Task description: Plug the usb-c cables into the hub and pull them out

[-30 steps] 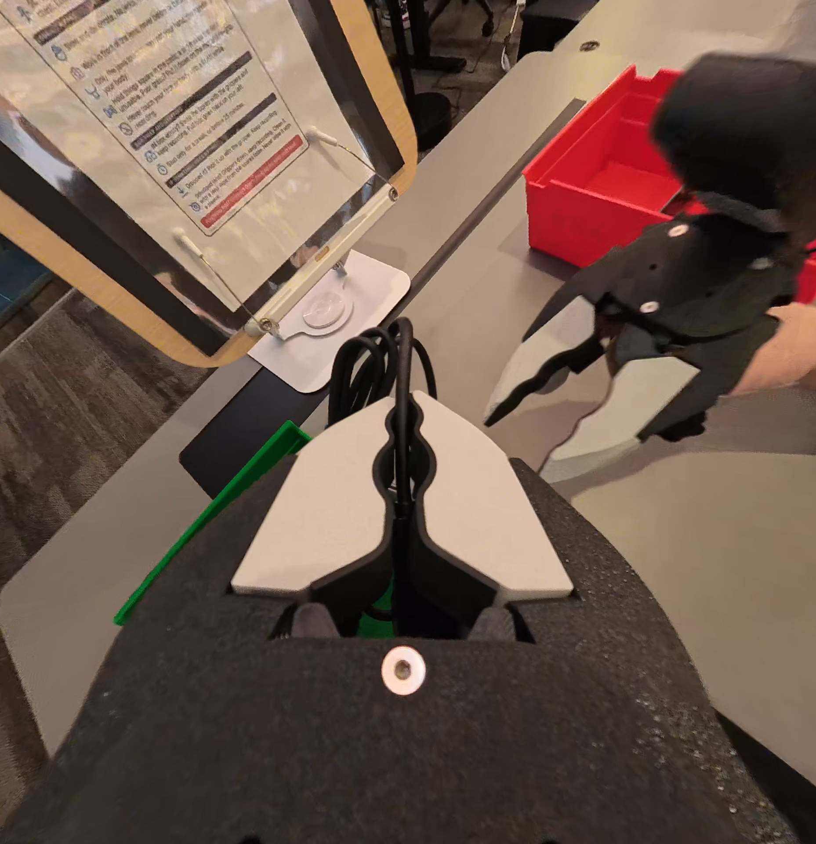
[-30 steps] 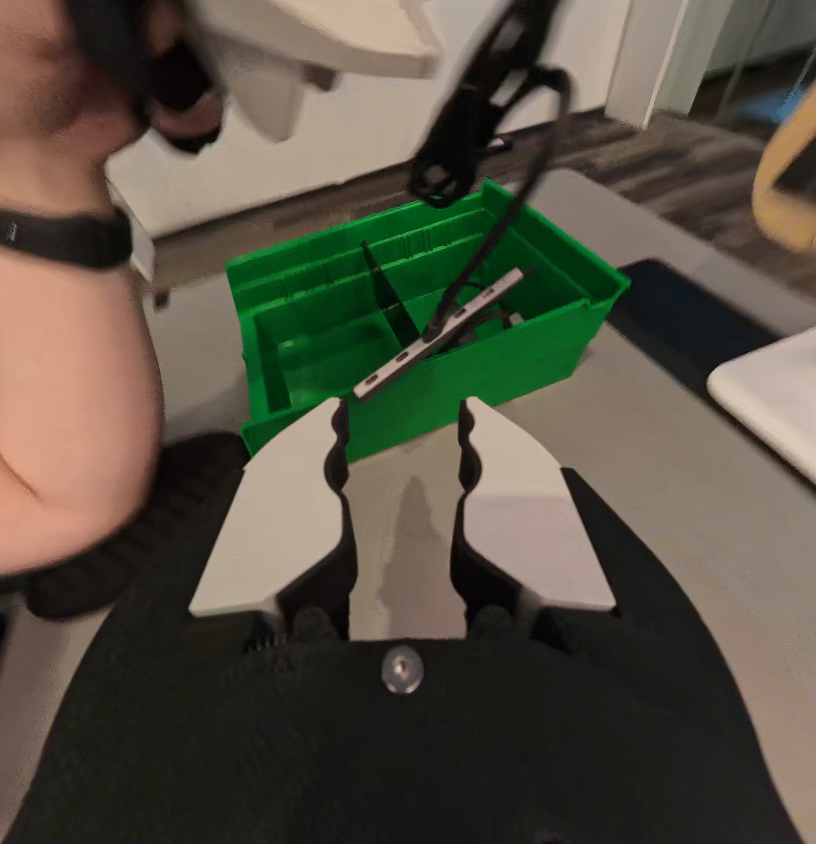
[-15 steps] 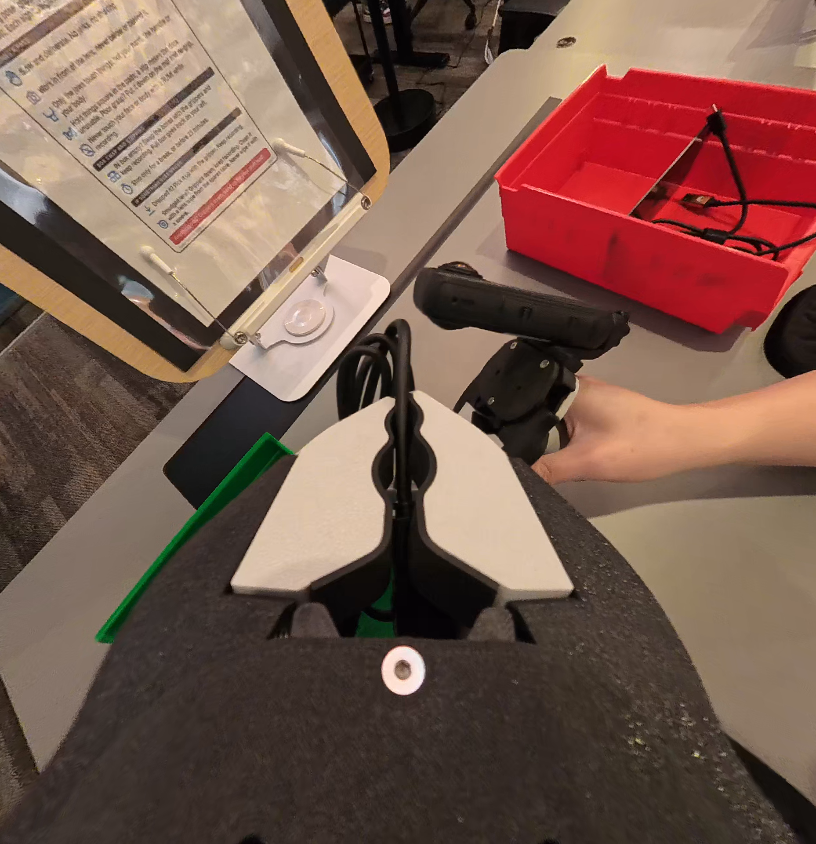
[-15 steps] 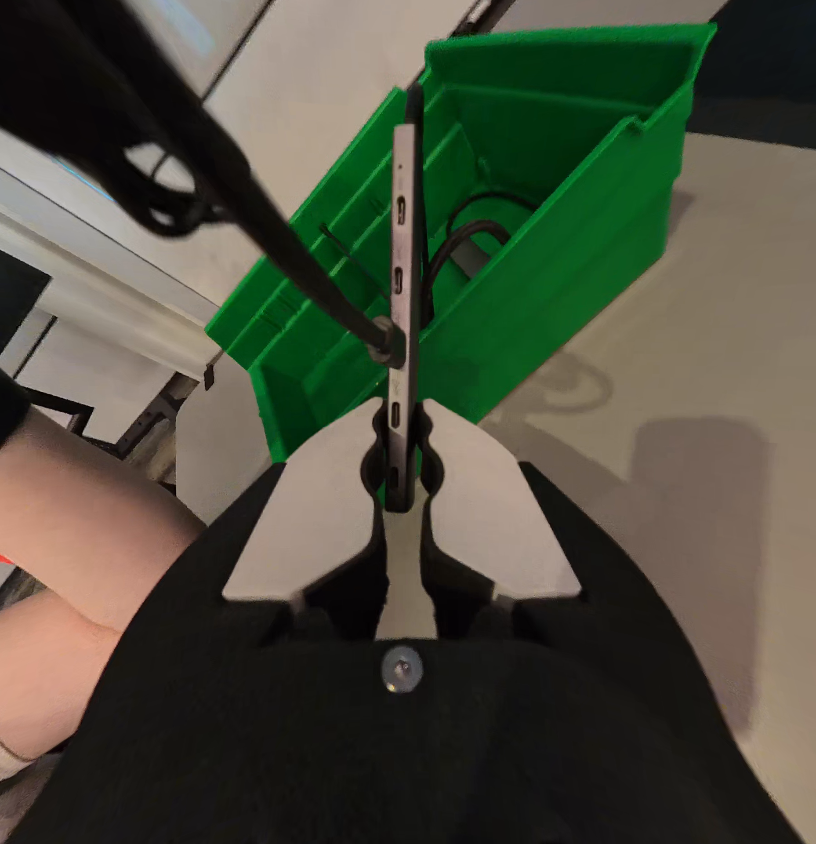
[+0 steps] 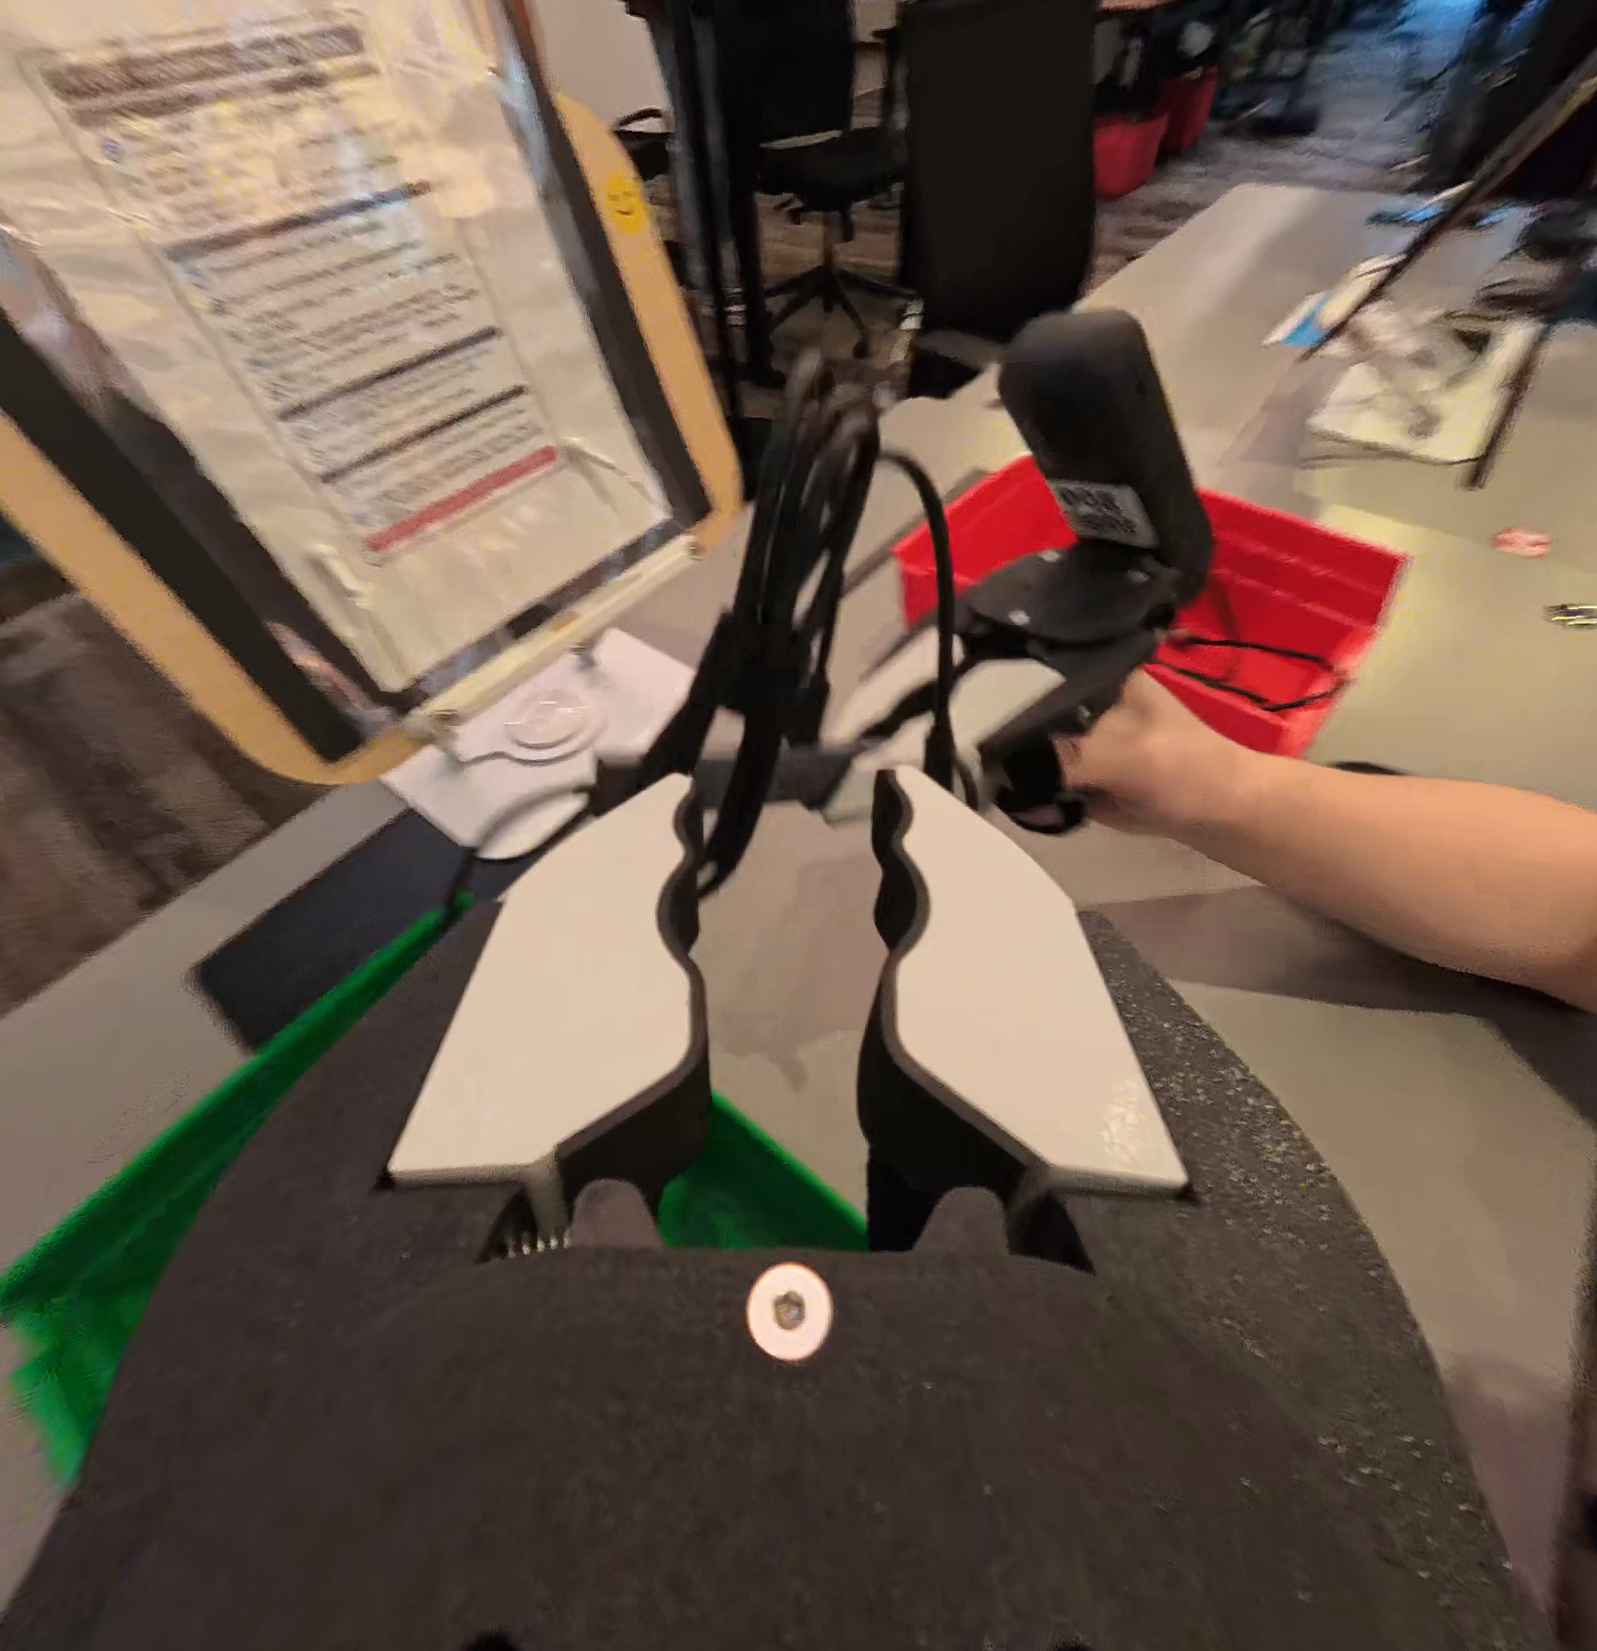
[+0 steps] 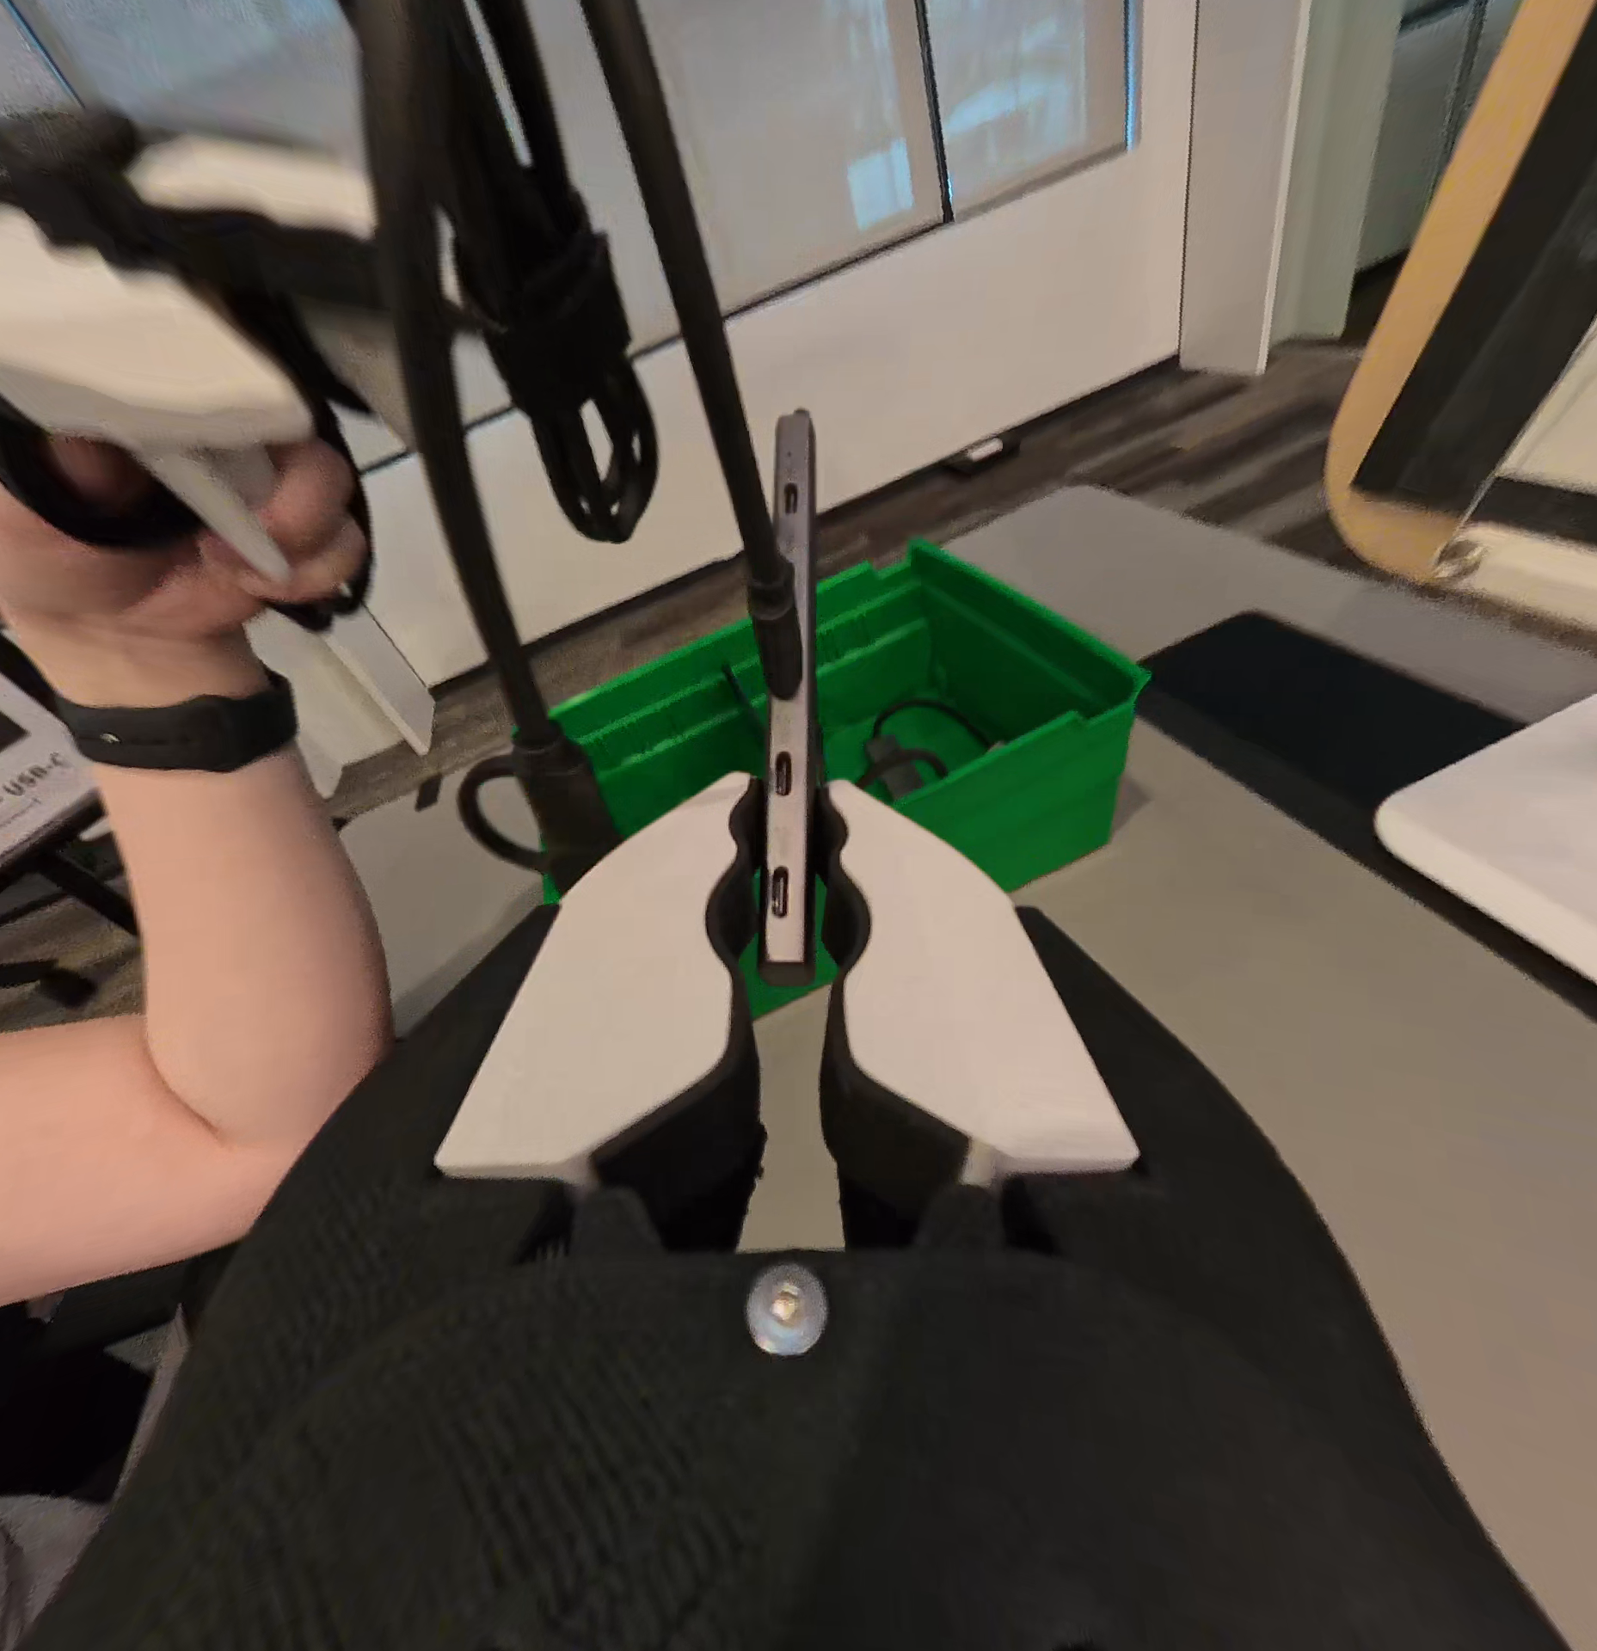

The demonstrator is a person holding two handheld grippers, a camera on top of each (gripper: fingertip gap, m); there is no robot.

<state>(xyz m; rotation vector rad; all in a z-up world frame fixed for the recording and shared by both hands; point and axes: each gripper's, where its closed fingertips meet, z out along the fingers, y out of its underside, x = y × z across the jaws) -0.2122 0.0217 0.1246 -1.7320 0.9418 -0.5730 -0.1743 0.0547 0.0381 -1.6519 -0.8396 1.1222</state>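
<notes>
Grey desk, green bin mid-frame. Right gripper clamps hub upright at centre; one usb-c cable plugged in mid-hub, other ports empty. Left gripper spread, empty, cable bundle dangling just ahead. Judging: plugging partly done, unplugging left.
</notes>
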